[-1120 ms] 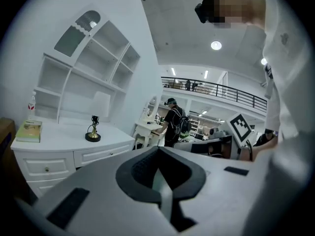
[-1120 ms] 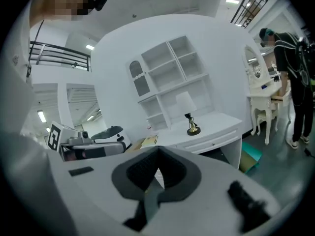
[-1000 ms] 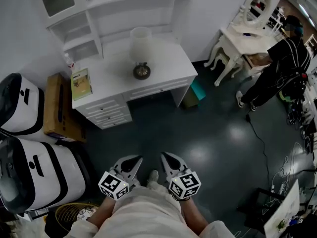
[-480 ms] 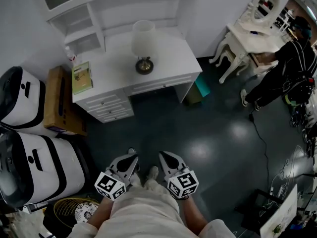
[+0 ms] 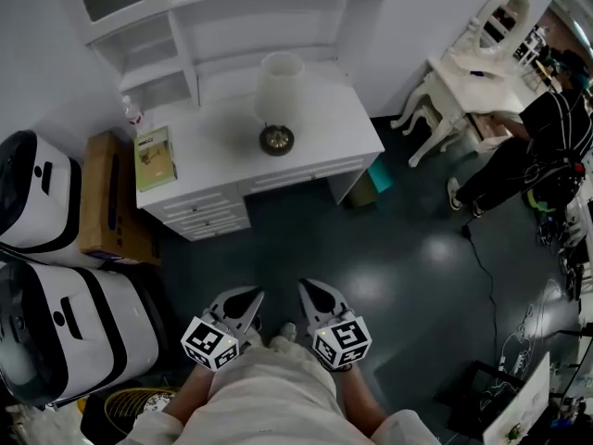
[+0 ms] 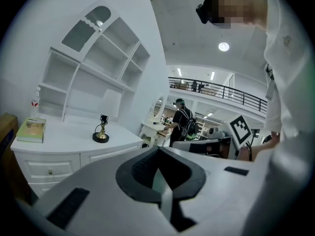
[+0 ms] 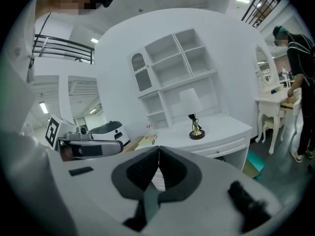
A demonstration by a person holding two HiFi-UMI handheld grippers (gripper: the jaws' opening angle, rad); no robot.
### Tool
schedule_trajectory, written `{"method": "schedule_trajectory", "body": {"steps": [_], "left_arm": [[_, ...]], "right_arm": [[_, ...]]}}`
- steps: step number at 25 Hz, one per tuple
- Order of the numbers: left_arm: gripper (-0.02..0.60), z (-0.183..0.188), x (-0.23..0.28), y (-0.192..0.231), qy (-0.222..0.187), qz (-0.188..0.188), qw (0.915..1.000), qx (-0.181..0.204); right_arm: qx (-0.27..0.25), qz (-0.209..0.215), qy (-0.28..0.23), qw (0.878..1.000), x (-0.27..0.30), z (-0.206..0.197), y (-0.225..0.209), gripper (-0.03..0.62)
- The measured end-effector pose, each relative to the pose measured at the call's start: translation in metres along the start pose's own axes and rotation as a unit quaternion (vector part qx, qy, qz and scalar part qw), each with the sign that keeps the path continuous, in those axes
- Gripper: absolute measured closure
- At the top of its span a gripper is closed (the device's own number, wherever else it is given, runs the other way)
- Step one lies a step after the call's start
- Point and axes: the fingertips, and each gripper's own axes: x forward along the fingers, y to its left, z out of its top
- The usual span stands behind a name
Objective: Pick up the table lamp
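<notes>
**Approach stage; nothing grasped yet.** The left gripper and right gripper are held side by side, close to the body. On each, the jaws are pressed together with nothing between them. The table lamp stands upright on the white desk, well ahead of both grippers and separated from them by dark floor. Reaching, opening, closing and lifting are all judged to remain. The pale shade is shown plainly in the head view and fainter in the right gripper view. In the left gripper view only the stem and dark base can be made out.
</notes>
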Motion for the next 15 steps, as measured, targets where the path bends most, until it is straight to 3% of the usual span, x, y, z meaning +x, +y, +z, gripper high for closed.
{"method": "schedule_trajectory", "body": {"steps": [15], "left_arm": [[0.575, 0.04, 0.009, 0.091, -0.013, -0.044, 0.999, -0.001]], "right_arm": [[0.01, -0.023, -0.01, 1.0, 0.093, 0.045, 0.012, 0.582]]}}
